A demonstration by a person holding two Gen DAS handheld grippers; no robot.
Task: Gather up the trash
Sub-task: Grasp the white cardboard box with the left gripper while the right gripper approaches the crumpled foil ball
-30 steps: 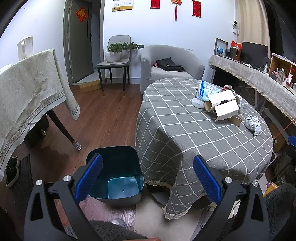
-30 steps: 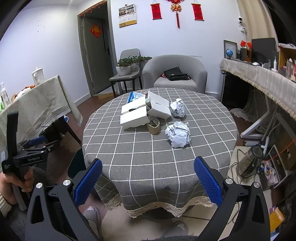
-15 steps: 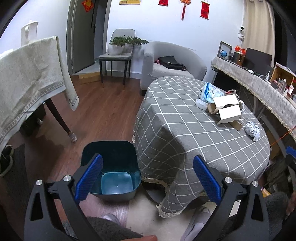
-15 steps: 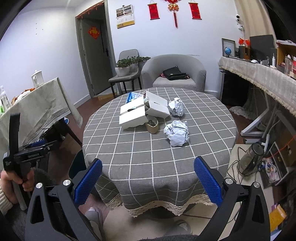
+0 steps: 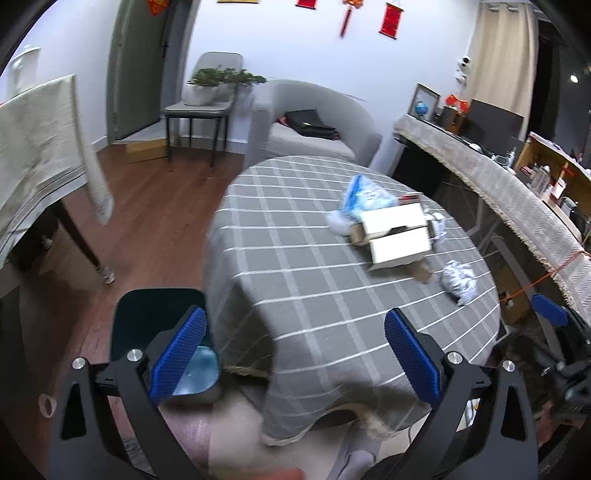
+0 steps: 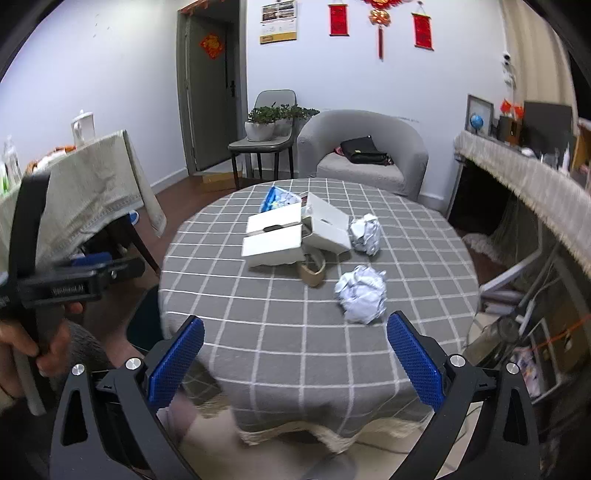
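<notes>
Trash sits on the round table w/ the grey checked cloth, none collected yet by the look of it. Nearest to the right gripper is a crumpled paper ball, lying apart from the rest, toward the near edge. Just behind it: a cardboard tape core tucked against two white boxes, a second paper ball beside the boxes' right side, and a blue-and-white plastic wrapper at the back.

Right gripper: jaws spread wide, nothing between them, hovering short of the table edge. Left gripper: likewise wide apart and empty, held over the table's left edge w/ the dark teal bin on the floor just below-left, partly under the cloth overhang.

Step in hand, as I read it: first pick, probably the near ball w/ the right.
- Come in level over the cloth, straddle the ball at its widest part, close gently; crumpled paper gives, so a full squeeze should hold it.
- Keep pads off the cloth, else it drags and shifts the boxes.
- Bin mouth is partly hidden under the cloth, so approach from the open floor side, release low.
- Boxes look light and open-flapped: grip a wall, not a flap.

Writing: white lettering on the left gripper's body in the right view, too blurred to read. Wall calendar and red hangings carry print, illegible. No brand visible on boxes or wrapper.
</notes>
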